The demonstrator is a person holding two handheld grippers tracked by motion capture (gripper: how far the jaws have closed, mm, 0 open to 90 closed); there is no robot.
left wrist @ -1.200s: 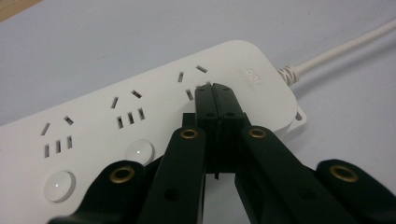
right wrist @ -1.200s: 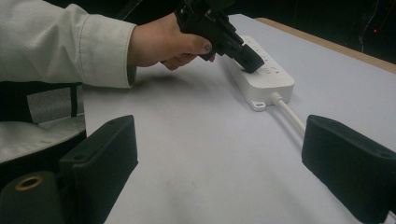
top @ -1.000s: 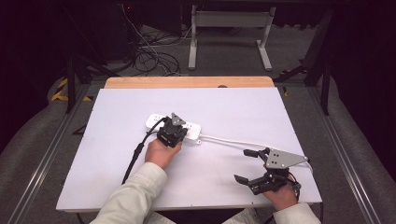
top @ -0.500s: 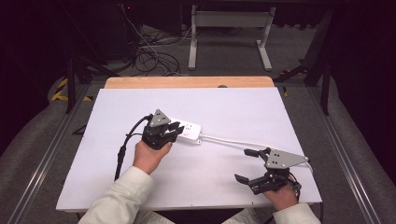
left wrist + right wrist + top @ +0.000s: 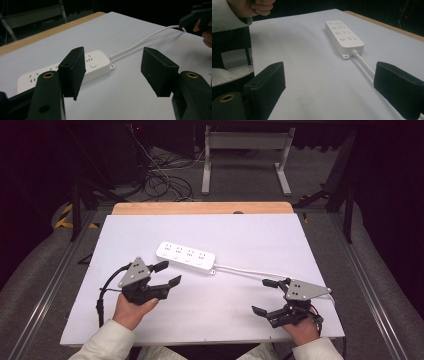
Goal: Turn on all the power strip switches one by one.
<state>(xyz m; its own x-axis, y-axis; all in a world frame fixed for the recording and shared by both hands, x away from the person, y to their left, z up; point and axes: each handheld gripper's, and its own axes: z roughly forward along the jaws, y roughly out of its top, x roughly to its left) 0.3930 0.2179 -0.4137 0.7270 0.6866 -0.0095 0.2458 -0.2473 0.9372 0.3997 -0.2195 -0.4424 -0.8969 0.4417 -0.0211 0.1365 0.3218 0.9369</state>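
A white power strip (image 5: 186, 256) with several sockets and buttons lies flat near the middle of the white table (image 5: 250, 235). Its white cable (image 5: 245, 271) runs right toward the table's right edge. My left gripper (image 5: 168, 274) is open, low over the table just in front of the strip's left end, apart from it. The strip (image 5: 95, 65) shows past the left jaw in the left gripper view, where my left gripper (image 5: 112, 72) holds nothing. My right gripper (image 5: 266, 296) is open near the front right edge, beside the cable (image 5: 364, 64). The strip (image 5: 343, 36) lies ahead of my right gripper (image 5: 329, 83).
A wooden strip (image 5: 200, 208) borders the table's far edge. Beyond it stand a metal frame (image 5: 245, 150) and loose black cables (image 5: 160, 175) on the floor. A black cable (image 5: 102, 292) trails from the left gripper over the front left of the table.
My left gripper has drawn back from the power strip toward the front left and now stands open with nothing in it. The right gripper has stayed in place.
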